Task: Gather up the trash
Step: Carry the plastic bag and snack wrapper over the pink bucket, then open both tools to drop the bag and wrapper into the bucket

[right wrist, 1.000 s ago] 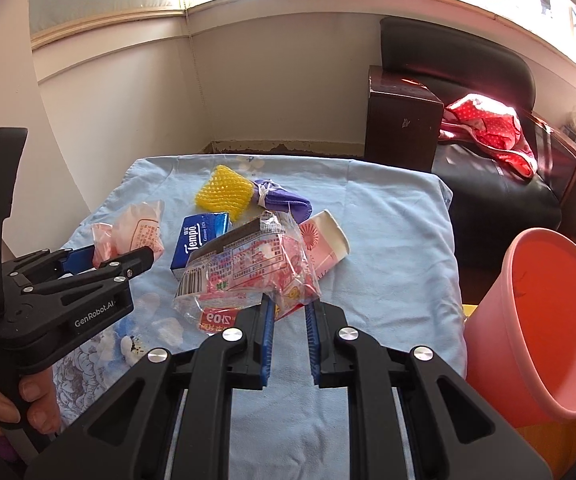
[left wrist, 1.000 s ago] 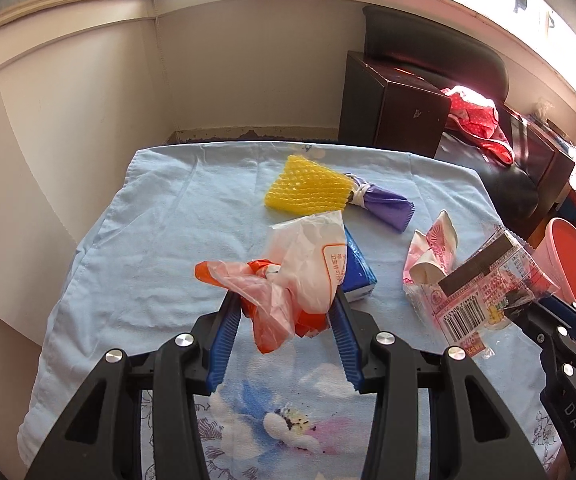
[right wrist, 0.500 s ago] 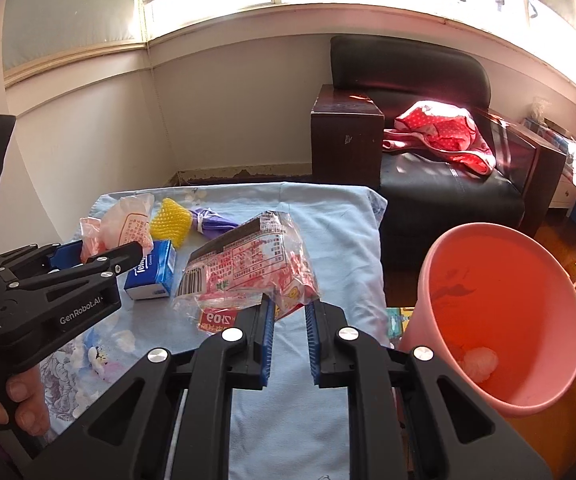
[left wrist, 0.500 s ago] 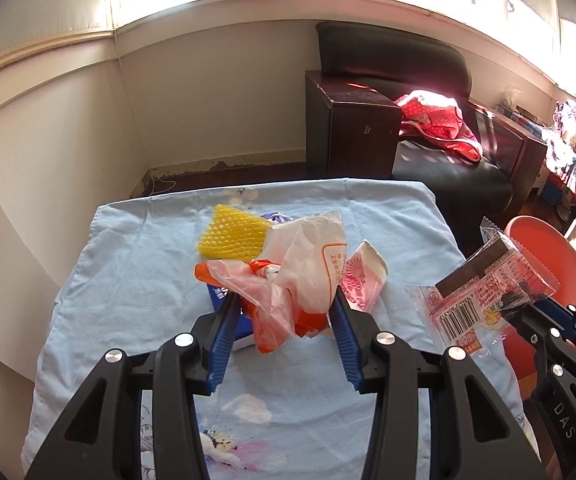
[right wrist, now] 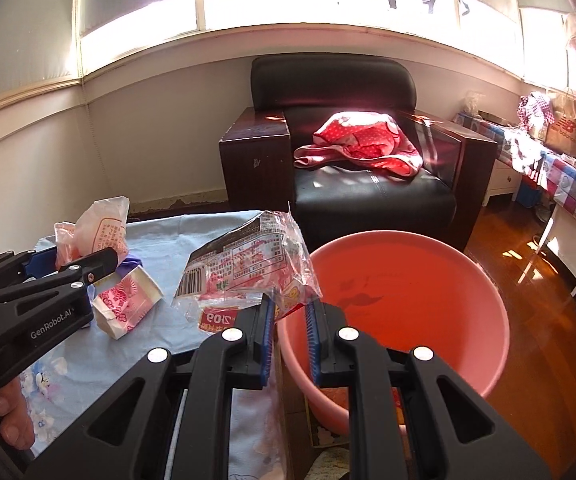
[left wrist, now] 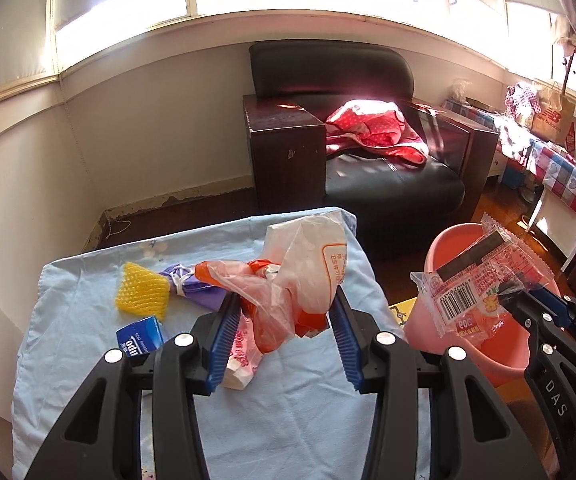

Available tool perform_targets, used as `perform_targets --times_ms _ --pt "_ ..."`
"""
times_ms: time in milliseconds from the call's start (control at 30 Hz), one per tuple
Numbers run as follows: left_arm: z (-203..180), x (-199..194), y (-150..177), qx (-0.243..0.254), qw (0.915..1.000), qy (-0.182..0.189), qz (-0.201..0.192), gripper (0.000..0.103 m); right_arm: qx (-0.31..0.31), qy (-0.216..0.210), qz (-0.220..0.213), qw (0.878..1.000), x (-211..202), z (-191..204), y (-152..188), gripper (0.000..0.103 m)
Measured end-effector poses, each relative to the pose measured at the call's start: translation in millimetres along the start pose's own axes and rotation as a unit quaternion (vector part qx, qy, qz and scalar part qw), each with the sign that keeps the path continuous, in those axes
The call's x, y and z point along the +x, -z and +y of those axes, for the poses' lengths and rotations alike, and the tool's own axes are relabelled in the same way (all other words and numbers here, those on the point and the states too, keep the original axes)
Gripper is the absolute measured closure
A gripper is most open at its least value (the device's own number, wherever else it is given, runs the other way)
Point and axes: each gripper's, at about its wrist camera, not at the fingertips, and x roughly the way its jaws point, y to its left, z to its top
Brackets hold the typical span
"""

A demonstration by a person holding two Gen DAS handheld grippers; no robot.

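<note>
A crumpled plastic bag [left wrist: 307, 276] is clamped by the left gripper [left wrist: 284, 336]; a snack wrapper [right wrist: 248, 276] (clear, printed) is pinched by the right gripper [right wrist: 289, 340] beside the pink bin [right wrist: 407, 304].

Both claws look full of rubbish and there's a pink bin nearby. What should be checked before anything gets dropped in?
1. Right gripper clamped on snack wrapper: ok.
2. Left gripper holding crumpled plastic bag: ok.
3. Pink bin upright with its mouth open: ok.
4. Wrapper fully over the bin: not ok, it hangs at the rim.
5. Plastic bag over the bin: not ok, it is above the table.
6. Room left inside the bin: cannot tell.
</note>
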Motion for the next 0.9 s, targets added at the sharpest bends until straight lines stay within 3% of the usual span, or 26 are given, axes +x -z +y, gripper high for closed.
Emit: perform_targets --times_ms 333,700,900 --pt "-67 18 -12 0.023 0.9965 0.08 -0.006 0.058 0.041 0.067 -0.004 0.997 -1 -62 3 0.088" --pt "-117 38 -3 0.038 0.9774 0.206 0.025 0.057 0.056 0.119 0.022 0.991 7 -98 21 0.088" --pt "-133 50 5 0.053 0.9719 0.225 0.046 0.056 0.062 0.131 0.045 0.988 14 -105 28 0.088"
